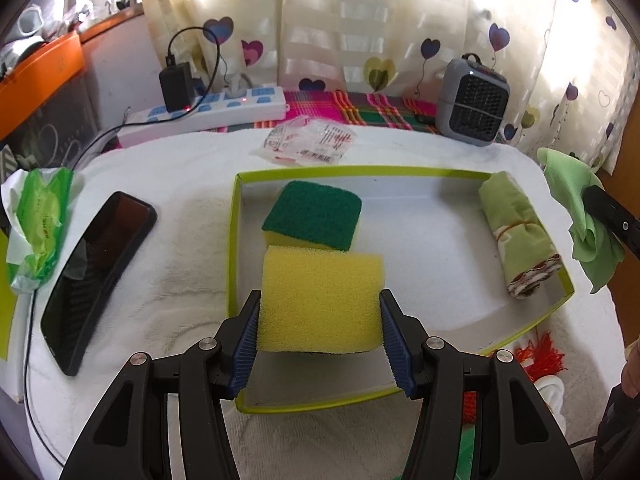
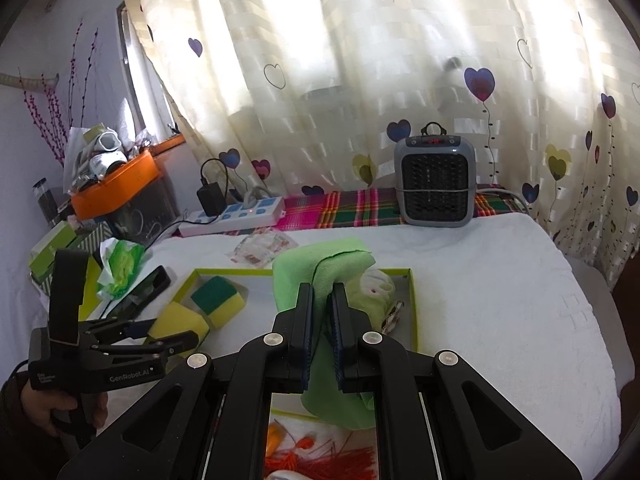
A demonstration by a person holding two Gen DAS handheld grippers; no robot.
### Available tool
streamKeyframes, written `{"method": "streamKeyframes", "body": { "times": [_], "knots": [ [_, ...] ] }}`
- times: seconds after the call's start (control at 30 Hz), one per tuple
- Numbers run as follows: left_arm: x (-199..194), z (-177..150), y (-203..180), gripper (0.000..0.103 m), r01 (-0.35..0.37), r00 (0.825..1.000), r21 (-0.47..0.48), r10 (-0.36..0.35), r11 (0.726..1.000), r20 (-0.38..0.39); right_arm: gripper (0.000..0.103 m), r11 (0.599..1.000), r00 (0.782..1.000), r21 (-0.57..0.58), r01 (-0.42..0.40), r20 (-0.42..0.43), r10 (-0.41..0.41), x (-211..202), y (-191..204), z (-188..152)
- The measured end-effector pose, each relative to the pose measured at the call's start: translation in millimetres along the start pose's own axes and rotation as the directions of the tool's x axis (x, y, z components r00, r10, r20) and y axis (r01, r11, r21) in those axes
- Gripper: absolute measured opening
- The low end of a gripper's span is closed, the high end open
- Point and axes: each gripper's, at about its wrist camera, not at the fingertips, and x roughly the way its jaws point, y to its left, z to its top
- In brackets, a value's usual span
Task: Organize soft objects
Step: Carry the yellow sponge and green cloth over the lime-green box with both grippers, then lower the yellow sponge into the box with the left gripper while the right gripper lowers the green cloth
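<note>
1. Left wrist view: the left tool (image 1: pixel 320 312) pinches a yellow foam sponge block (image 1: pixel 320 300) between its blue ribbed pads (image 1: pixel 247 344), one pad on each side face, jaws spread wide around it.
2. The block hangs over the near left part of a shallow white cardboard tray with a lime-green rim (image 1: pixel 236 240), which sits on a white towel-covered worktop (image 1: pixel 180 260).
3. Inside the tray, toward its far left corner, lies a second sponge with a dark green scouring top (image 1: pixel 314 214), just behind the held block.
4. Along the tray's right wall lies a rolled pale green cloth bound with a band (image 1: pixel 516 236).
5. A black phone (image 1: pixel 96 276) lies on the towel left of the tray, a green tissue pack (image 1: pixel 38 224) at the worktop's left edge, and a crumpled plastic wrapper (image 1: pixel 308 142) behind the tray's far rim.
6. At the right edge, the right tool's black finger shows with a light green cloth (image 1: pixel 576 208) draped on it.
7. Right wrist view: the right tool (image 2: pixel 322 308) is pressed together on that light green cloth, which bulges above the jaws and hangs below them, over the tray's near right part.
8. A hand (image 2: pixel 52 408) at the lower left holds the left tool with the yellow block over the tray's left side.
9. A grey fan heater (image 2: pixel 434 182) stands at the far edge before a heart-patterned curtain (image 2: pixel 360 60).
</note>
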Motion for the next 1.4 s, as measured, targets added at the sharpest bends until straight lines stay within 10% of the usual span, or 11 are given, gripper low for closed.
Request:
{"method": "streamKeyframes", "body": {
  "times": [1.1, 1.4],
  "knots": [
    [16.8, 0.3, -15.4, 0.058, -0.052, 0.999, 0.027, 0.053, 0.998, -0.012, 0.012, 0.992, 0.986, 0.006, 0.123, -0.118, -0.121, 44.7, -16.2, -10.7],
    [1.6, -1.5, -12.8, 0.059, -0.052, 0.998, 0.026, 0.052, 0.998, 0.018, 0.044, 0.994, 0.986, 0.014, 0.112, -0.125, -0.109, 44.8, -16.6, -12.2]
  ]
}}
